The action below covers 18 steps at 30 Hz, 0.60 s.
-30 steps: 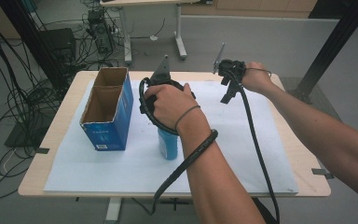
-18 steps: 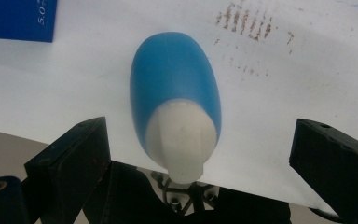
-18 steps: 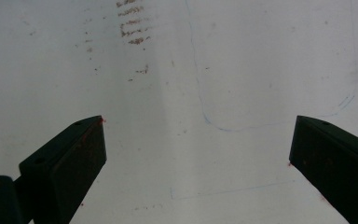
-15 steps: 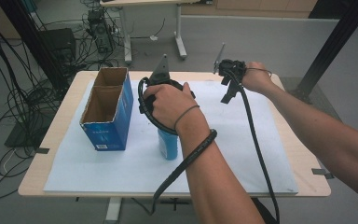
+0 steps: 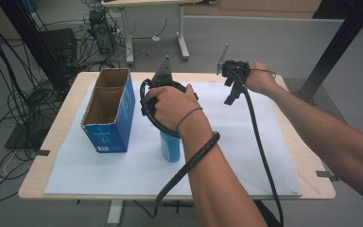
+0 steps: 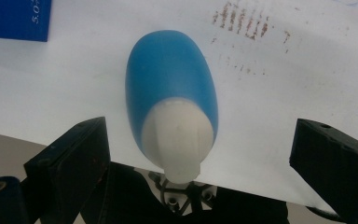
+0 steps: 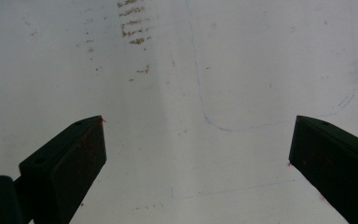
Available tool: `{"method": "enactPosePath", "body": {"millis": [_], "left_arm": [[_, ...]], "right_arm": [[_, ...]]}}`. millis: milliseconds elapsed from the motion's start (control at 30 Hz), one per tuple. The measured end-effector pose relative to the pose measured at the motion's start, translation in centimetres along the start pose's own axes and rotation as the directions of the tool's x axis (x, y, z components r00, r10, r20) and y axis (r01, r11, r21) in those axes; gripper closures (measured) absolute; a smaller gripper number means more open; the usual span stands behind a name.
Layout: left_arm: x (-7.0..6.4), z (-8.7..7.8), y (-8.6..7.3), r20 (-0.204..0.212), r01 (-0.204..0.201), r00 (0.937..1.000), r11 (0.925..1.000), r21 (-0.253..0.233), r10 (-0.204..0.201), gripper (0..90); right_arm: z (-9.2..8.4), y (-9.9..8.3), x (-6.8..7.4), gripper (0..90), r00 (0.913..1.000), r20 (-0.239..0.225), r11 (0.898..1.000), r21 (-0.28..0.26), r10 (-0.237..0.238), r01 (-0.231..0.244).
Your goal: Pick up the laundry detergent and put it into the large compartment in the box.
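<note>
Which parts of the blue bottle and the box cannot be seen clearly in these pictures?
- Bottle, high view: the left hand covers its top.
- Bottle, left gripper view: its base is out of sight behind its body.
- Box, high view: print too small to read; its inner floor is in shadow.

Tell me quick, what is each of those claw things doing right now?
Left gripper: open, jaws either side of the blue bottle, not gripping it.
Right gripper: open, holding nothing, over the white sheet.

Plenty of open white paper sheet (image 5: 246, 142) on the right side to move through, but the upright blue plastic bottle with a white cap (image 6: 172, 109) and the open blue cardboard box (image 5: 108, 113) just beside it crowd the left.
</note>
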<state>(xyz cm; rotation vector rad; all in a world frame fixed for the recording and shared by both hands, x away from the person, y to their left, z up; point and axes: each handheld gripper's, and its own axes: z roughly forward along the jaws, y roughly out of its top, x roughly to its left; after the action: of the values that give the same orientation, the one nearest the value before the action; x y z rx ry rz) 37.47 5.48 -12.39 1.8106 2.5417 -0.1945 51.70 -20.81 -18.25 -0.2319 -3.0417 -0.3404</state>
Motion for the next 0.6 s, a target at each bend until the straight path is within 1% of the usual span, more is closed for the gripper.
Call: {"method": "enactPosePath", "body": {"millis": [167, 367, 433, 467, 600], "left_arm": [[0.02, -0.03, -0.04, 0.0, 0.002, 1.0, 1.0, -0.004, -0.002, 5.3], [0.03, -0.15, 0.02, 0.003, 0.0, 1.0, 1.0, -0.001, 0.0, 5.3], [-0.03, -0.11, 0.01, -0.001, -0.002, 1.0, 1.0, -0.001, 0.002, 5.3], [0.0, -0.08, 0.02, 0.001, -0.003, 1.0, 1.0, -0.001, 0.003, 5.3], [0.11, 0.03, -0.01, 0.009, 0.004, 1.0, 1.0, 0.0, -0.004, 5.3]], "right_arm": [[0.11, -0.26, -0.15, 3.7, 1.0, -0.004, 1.0, -0.008, 0.007, -0.007], [0.08, -0.09, -0.12, 3.7, 1.0, -0.003, 1.0, 0.0, 0.008, -0.008], [0.16, -0.18, -0.15, 3.8, 1.0, -0.003, 1.0, -0.006, 0.004, -0.004], [0.15, -0.15, -0.11, 3.7, 0.9999, -0.004, 1.0, -0.003, 0.012, -0.012], [0.14, -0.18, -0.18, 3.9, 0.9999, -0.005, 1.0, -0.001, 0.01, -0.01]]}}
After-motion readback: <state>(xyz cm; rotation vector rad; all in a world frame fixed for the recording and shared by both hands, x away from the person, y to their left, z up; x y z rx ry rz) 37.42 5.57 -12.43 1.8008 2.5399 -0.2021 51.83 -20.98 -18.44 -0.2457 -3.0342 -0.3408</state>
